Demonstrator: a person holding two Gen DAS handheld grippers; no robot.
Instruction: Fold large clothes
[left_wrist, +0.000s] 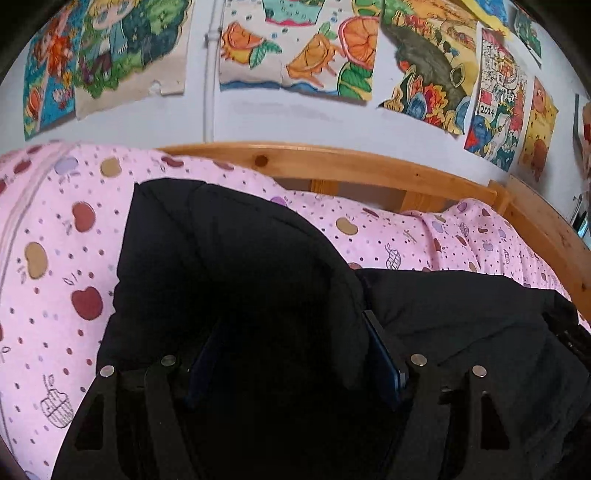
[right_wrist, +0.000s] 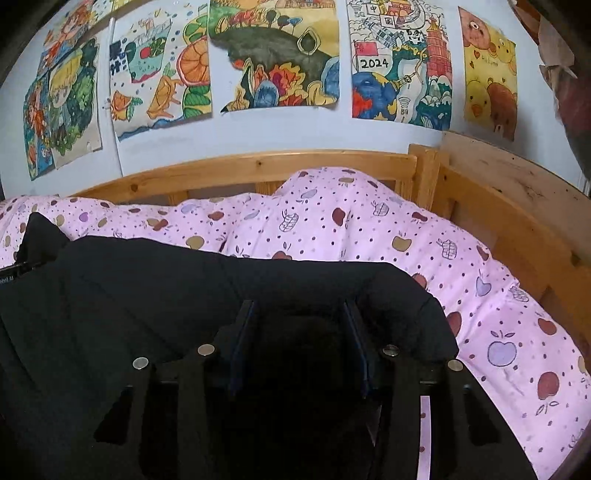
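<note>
A large black padded garment (left_wrist: 229, 266) lies on the pink apple-print quilt (left_wrist: 55, 236). My left gripper (left_wrist: 291, 332) has its jaws wide apart with a bulky fold of the black garment bunched between the fingers. The garment also fills the lower half of the right wrist view (right_wrist: 147, 280). My right gripper (right_wrist: 299, 314) has its jaws apart around the garment's right edge. The fingertips of both grippers are dark and partly lost in the black cloth, so contact is hard to judge.
The quilt (right_wrist: 369, 236) covers a bed with a wooden rail (left_wrist: 332, 162) at the back and a wooden side board (right_wrist: 517, 221) at the right. Colourful drawings (right_wrist: 280, 55) hang on the white wall behind.
</note>
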